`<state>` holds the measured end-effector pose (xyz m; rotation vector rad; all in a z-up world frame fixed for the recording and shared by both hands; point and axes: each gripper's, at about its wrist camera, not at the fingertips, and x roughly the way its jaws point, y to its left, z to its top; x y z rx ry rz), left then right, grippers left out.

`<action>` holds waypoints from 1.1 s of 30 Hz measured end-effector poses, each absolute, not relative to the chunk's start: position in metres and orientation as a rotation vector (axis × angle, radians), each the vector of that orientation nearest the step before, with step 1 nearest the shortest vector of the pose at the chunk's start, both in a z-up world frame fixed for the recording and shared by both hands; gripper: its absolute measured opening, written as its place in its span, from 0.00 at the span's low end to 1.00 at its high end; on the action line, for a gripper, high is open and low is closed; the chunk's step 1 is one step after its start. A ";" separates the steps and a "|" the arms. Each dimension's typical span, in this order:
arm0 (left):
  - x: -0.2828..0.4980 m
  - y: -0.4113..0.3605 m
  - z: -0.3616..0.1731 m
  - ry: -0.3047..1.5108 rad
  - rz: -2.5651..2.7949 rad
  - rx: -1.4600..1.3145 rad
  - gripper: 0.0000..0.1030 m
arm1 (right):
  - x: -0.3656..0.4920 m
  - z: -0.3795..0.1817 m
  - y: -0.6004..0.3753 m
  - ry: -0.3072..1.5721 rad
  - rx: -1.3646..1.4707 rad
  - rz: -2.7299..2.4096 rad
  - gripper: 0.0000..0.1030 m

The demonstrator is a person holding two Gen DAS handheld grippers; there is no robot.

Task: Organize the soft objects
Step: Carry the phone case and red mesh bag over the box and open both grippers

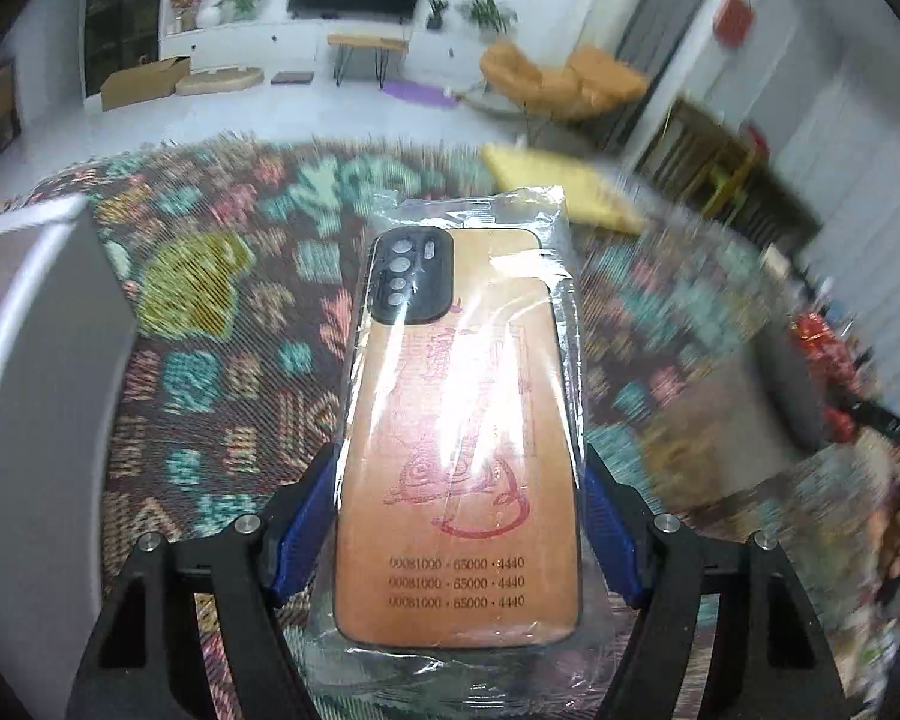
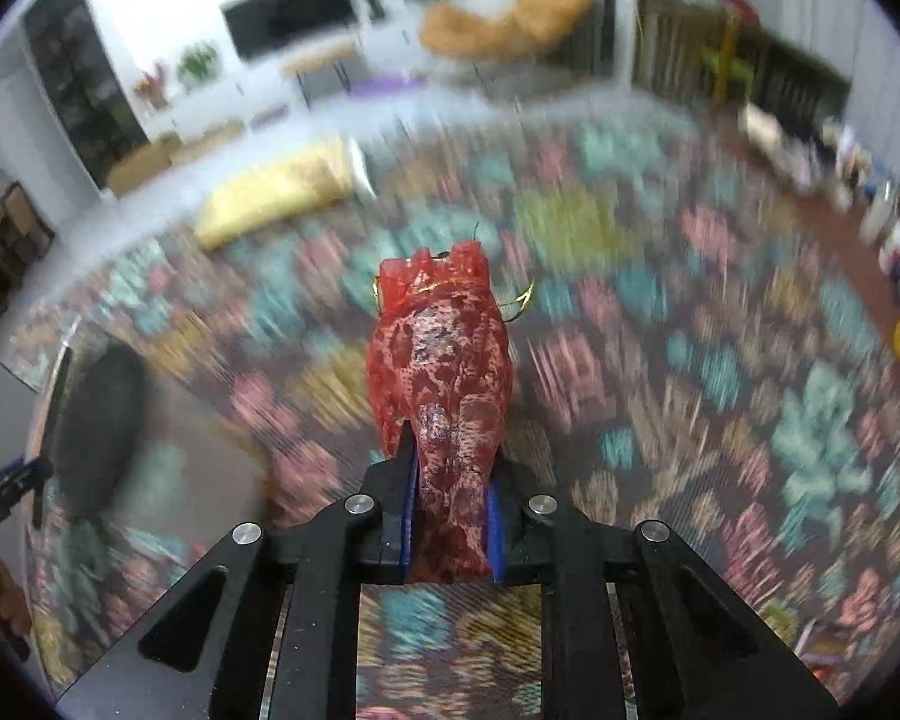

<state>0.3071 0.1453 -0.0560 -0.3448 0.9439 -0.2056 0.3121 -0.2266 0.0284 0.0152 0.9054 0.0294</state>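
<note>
The orange phone case [image 1: 459, 438], sealed in a clear plastic sleeve, sits clamped by its 2 long edges in my left hand-held gripper [image 1: 459, 516] — blue pads [image 1: 303, 516] pressing each side, camera cutout pointing away from me. In my right hand-held gripper [image 2: 450, 516] I hold a red mesh pouch [image 2: 441, 372] with a gold drawstring, the jaws squeezed tight on its lower end so the tied top sticks forward. Both are lifted above the patterned cloth [image 1: 222, 324] covering the table. A yellow cushion [image 2: 276, 192] lies at the cloth's far edge; a white box [image 1: 36, 396] stands at my left.
</note>
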 end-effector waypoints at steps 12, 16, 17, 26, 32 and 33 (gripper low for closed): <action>0.169 0.317 0.036 0.805 -0.004 -0.359 0.72 | 0.232 0.100 0.044 0.866 -0.024 0.577 0.19; 0.114 0.372 0.022 0.850 0.152 -0.301 0.72 | 0.197 0.087 0.135 0.908 -0.018 0.742 0.19; 0.105 0.377 0.019 0.856 0.172 -0.293 0.72 | 0.190 0.083 0.152 0.917 -0.017 0.767 0.20; 0.040 0.394 -0.015 0.911 0.319 -0.246 0.83 | 0.149 0.025 0.218 1.017 -0.023 0.884 0.76; 0.006 0.373 0.009 0.795 0.365 -0.188 0.88 | 0.131 0.041 0.186 0.941 -0.060 0.854 0.76; 0.003 0.376 0.013 0.778 0.367 -0.187 0.88 | 0.128 0.045 0.183 0.928 -0.084 0.846 0.76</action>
